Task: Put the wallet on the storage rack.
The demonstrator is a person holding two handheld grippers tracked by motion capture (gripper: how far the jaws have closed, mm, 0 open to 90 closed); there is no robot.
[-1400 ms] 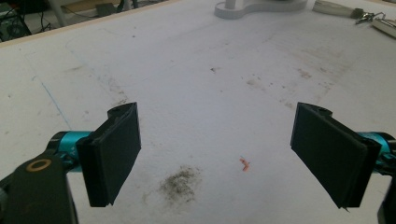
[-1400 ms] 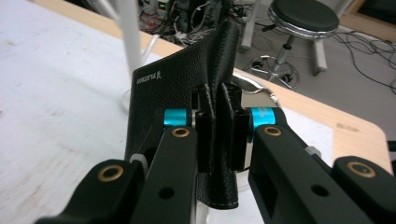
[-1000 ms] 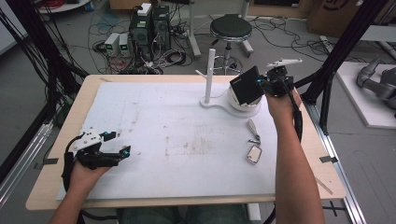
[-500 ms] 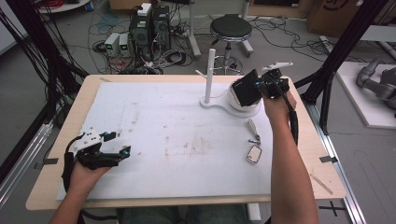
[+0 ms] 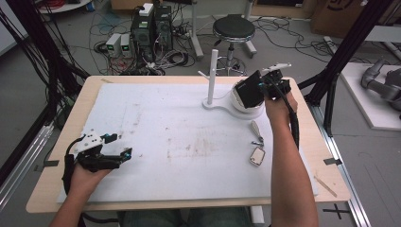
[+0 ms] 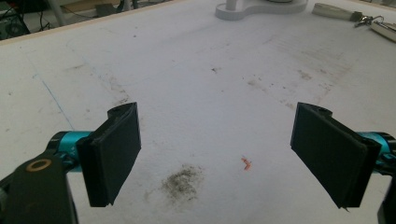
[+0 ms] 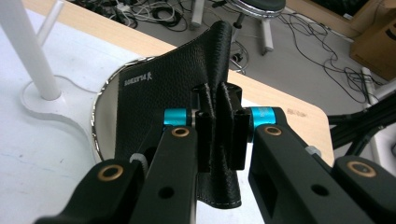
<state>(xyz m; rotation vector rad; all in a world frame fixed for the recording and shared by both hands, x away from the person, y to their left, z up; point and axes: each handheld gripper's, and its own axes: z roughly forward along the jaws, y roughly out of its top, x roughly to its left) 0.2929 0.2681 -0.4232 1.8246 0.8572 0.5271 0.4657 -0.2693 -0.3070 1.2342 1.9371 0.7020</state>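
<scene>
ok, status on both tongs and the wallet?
Right tongs shut on black wallet, held over the white dish. Left tongs open, idle over the table. Keys lie nearby, not blocking.

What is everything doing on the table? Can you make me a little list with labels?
right gripper: shut on the black wallet, holding it above the round dish
left gripper: open, nothing between its jaws, low over the near left part of the table
round dish: on the white stand's base, far right side of the table
white stand: upright post with a small side peg
keys: lying flat on the white mat, near the right forearm
</scene>
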